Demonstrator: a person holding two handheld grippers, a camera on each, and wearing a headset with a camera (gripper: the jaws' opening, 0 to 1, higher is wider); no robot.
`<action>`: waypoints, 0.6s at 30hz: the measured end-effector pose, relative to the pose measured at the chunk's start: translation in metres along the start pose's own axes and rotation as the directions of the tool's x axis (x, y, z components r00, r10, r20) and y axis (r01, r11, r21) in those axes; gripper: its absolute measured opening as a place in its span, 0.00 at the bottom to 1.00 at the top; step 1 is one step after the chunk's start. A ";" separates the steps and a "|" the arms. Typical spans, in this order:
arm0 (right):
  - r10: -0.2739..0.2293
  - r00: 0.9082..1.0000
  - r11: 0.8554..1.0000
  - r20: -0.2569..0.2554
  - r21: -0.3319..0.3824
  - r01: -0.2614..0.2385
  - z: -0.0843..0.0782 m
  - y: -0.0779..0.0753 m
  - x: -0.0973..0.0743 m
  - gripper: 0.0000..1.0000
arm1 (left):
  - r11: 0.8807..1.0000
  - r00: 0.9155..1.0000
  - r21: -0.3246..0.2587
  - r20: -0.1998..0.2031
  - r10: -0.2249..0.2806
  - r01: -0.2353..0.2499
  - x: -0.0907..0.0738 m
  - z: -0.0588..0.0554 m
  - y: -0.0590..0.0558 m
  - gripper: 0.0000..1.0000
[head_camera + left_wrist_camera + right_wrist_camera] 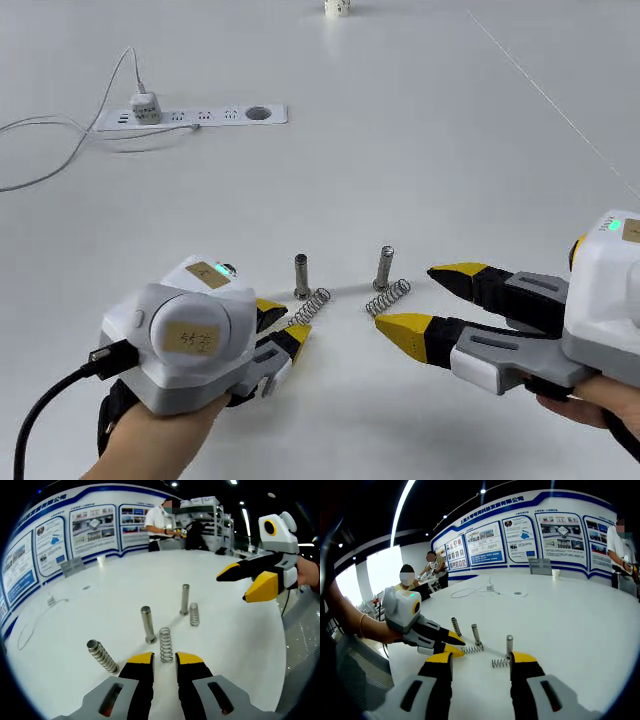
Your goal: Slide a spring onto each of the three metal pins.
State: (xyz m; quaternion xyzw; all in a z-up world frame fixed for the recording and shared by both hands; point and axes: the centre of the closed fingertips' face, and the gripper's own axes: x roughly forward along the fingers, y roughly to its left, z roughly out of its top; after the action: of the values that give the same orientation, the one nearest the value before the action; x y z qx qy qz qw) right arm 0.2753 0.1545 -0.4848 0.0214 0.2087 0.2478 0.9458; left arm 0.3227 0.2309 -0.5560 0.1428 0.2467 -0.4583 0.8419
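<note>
Seeing the left gripper (164, 658) narrowly open at the end of a spring (166, 643) lying beside a bare pin (147, 624), and the right gripper (481, 657) wide open by the other spring (500, 663), I judged a mid-coil pinch would keep each straight over its pin.

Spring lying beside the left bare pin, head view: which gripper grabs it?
Left. The left gripper has its open jaws either side of the near end of that spring. The right gripper faces the other spring, beside the second bare pin.
</note>
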 end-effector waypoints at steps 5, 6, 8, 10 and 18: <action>-0.003 1.000 1.000 -0.005 0.011 0.003 -0.003 0.000 0.001 0.47 | 1.000 1.000 -0.008 -0.010 -0.008 0.008 0.003 -0.003 -0.001 0.16; -0.003 1.000 1.000 -0.006 0.012 0.003 -0.004 0.000 0.002 0.47 | 1.000 1.000 -0.015 -0.009 -0.010 0.010 0.004 -0.004 -0.001 0.15; -0.004 1.000 1.000 -0.009 0.014 0.004 -0.005 0.000 0.002 0.46 | 1.000 1.000 -0.016 -0.012 -0.010 0.010 0.004 -0.005 -0.001 0.15; -0.006 1.000 1.000 -0.013 0.014 0.006 -0.006 0.000 0.002 0.46 | 1.000 1.000 -0.006 -0.008 -0.012 0.012 0.004 -0.004 -0.001 0.14; -0.012 1.000 1.000 -0.028 0.019 0.012 -0.010 -0.001 0.003 0.46 | 1.000 1.000 0.003 -0.008 -0.013 0.013 0.005 -0.004 -0.002 0.11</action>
State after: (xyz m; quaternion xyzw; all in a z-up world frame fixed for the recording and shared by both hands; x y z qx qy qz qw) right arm 0.2739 0.1547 -0.4955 0.0255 0.2244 0.2404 0.9440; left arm 0.3221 0.2283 -0.5623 0.1442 0.2503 -0.4637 0.8376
